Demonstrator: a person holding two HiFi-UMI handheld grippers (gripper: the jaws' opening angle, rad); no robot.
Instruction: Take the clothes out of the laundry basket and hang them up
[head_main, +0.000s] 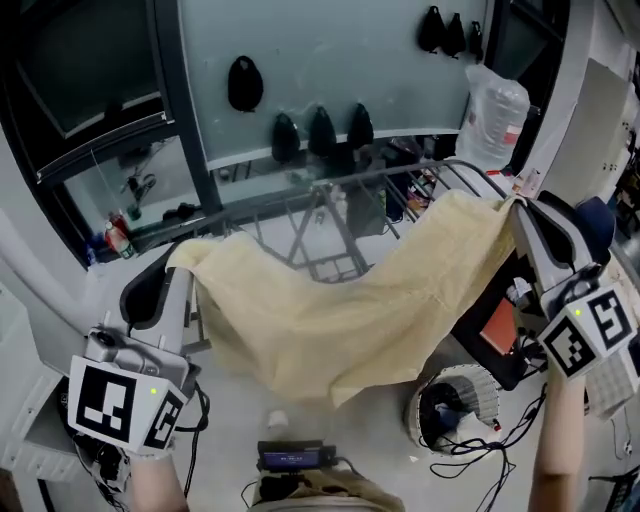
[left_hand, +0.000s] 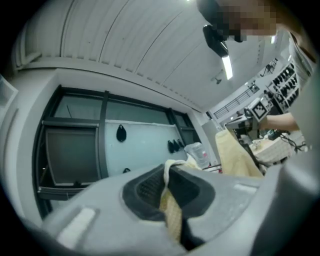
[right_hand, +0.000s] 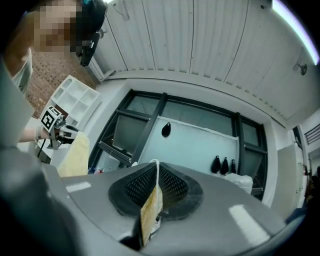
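Note:
A pale yellow cloth (head_main: 340, 300) hangs spread between my two grippers, sagging in the middle above the floor. My left gripper (head_main: 172, 262) is shut on its left corner, and in the left gripper view the yellow cloth (left_hand: 172, 212) is pinched between the dark pads. My right gripper (head_main: 517, 207) is shut on the right corner, held higher. The right gripper view shows a fold of the cloth (right_hand: 151, 210) clamped between its pads. Behind the cloth stands a metal drying rack (head_main: 330, 215). A round white laundry basket (head_main: 452, 405) sits on the floor at lower right, with dark items inside.
A glass wall with dark frames (head_main: 190, 110) runs behind the rack. A clear plastic bag (head_main: 492, 120) stands at the back right. Cables (head_main: 500, 440) trail over the floor near the basket. A small dark device (head_main: 292, 457) lies on the floor in front.

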